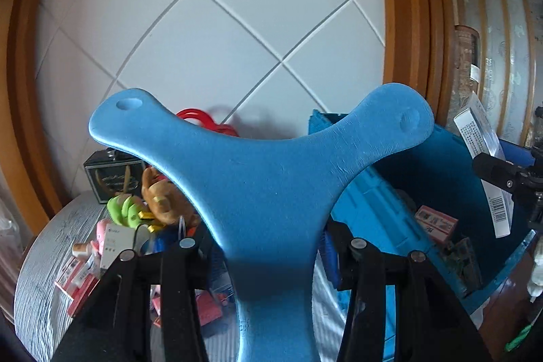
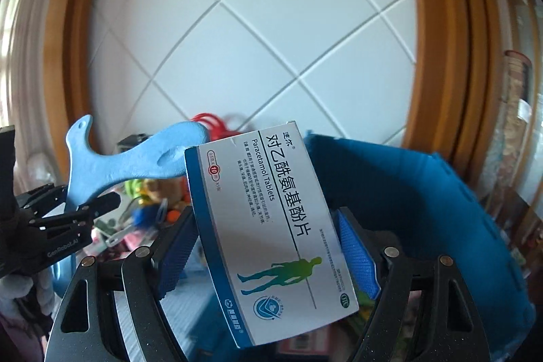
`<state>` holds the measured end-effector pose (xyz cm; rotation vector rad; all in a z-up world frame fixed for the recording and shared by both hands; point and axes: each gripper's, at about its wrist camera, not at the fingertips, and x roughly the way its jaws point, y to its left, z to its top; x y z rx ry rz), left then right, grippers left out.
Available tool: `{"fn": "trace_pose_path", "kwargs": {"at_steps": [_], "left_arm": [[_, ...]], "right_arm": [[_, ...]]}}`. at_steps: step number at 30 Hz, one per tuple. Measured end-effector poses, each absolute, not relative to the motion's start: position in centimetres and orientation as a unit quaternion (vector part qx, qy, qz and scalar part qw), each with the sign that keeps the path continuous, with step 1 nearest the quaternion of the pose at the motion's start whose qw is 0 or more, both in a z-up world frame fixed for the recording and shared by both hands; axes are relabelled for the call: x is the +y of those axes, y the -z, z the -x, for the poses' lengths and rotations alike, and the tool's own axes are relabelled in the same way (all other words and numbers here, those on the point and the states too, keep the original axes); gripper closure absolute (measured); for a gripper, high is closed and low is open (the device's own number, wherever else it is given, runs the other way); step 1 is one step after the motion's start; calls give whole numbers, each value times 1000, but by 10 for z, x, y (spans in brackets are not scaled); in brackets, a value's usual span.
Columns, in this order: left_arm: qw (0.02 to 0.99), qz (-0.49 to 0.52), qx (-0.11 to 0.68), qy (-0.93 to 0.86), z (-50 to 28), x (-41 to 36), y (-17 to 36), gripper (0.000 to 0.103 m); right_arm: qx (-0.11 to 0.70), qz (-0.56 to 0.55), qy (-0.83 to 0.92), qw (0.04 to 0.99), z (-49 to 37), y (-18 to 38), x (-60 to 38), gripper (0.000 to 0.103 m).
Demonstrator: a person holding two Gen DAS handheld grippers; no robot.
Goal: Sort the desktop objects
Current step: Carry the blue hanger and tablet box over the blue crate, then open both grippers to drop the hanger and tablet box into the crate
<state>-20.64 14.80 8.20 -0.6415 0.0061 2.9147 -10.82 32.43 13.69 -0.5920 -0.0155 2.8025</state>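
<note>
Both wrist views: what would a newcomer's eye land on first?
The blue Y-shaped foam piece fills the left wrist view, held up in the left gripper before the white tiled wall. In the right view, the paracetamol tablet box sits tilted in the right gripper, with the blue bin behind.

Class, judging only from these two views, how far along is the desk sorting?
Done: a few boxes lie in the blue bin. In hand: left hand-held gripper holds a blue Y-shaped foam piece; right hand-held gripper holds a paracetamol box. Left: toys and boxes clutter the table.
</note>
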Motion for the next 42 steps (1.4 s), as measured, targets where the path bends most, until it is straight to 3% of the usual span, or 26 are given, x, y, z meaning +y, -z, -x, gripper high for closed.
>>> {"fn": "trace_pose_path", "kwargs": {"at_steps": [12,20,27,34,35,36,37,42], "left_arm": [[150,201,51,-967,224,307,-117,57],[162,260,83,-948,273,386,-121,57],[174,394,87,-898,348,433,-81,57],[164,514,111,-835,383,451,-5,57],[162,535,111,-822,386,453,7,57],[154,554,114,-811,389,454,17,57],[150,563,121,-804,390,457,25,57],[144,581,132,-790,388,460,38,57]], "right_arm": [[20,233,-945,229,67,-124,447,22],[39,298,-921,247,64,-112,505,22],[36,410,-885,216,104,-98,546,23],[28,550,-814,186,148,-41,569,28],[22,557,-809,186,150,-37,570,29],[19,564,-803,192,152,-34,571,60],[27,576,-794,190,154,-29,574,73],[35,599,-779,180,156,-16,582,73]]}}
